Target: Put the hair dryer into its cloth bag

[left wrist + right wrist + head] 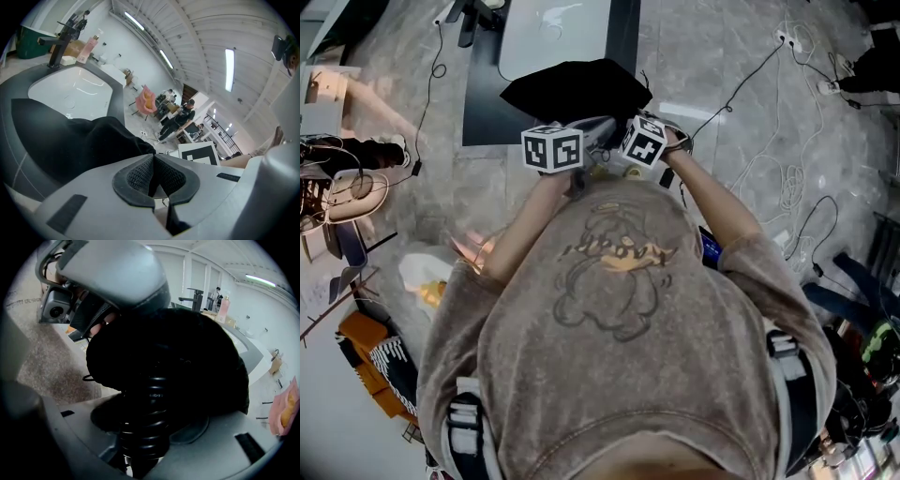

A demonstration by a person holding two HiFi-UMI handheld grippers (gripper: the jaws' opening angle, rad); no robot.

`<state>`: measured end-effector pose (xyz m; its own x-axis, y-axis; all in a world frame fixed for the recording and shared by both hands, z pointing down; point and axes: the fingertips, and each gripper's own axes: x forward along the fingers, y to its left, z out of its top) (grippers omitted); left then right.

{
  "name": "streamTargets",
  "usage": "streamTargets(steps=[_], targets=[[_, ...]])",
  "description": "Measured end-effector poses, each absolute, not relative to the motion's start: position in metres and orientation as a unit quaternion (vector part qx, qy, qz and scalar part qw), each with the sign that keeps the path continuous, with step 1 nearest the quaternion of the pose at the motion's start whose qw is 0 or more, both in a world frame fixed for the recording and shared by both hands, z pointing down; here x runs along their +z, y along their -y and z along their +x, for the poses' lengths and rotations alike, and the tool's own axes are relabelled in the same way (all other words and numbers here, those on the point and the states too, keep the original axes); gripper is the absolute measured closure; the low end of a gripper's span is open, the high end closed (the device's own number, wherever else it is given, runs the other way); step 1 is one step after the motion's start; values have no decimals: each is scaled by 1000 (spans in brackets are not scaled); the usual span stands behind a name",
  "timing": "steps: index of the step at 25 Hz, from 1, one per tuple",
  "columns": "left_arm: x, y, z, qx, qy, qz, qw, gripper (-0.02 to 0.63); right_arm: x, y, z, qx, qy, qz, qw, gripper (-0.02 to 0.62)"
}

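The right gripper stood wide, its jaws closed round a black ribbed shank of the hair dryer, most likely the flexible sleeve at the foot of the handle. The dark round mass beyond it was either the dryer's body or the bag drawn over it; I could not tell which. The left gripper was pinched shut, with the edge of the cloth bag running up to its tips and, as it looked, caught between them. The rest of the bag lay slack on the dark table beside the sink. The dryer would likely handle as a rigid, fairly weighty, top-heavy thing with a smooth shell, so a hold on the firm handle should serve better than the bendy sleeve. The bag looked thin, limp and light, best taken by the hem of its mouth, since it would collapse anywhere else
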<state>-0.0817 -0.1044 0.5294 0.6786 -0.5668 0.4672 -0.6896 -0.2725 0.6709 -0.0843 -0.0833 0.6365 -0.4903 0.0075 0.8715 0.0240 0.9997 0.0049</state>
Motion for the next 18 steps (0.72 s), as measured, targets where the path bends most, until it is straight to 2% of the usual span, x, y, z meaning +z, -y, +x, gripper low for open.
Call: streamTargets(steps=[18], targets=[[533, 106, -80, 58, 399, 787, 466, 581, 629, 88, -75, -16, 872, 6, 489, 328]])
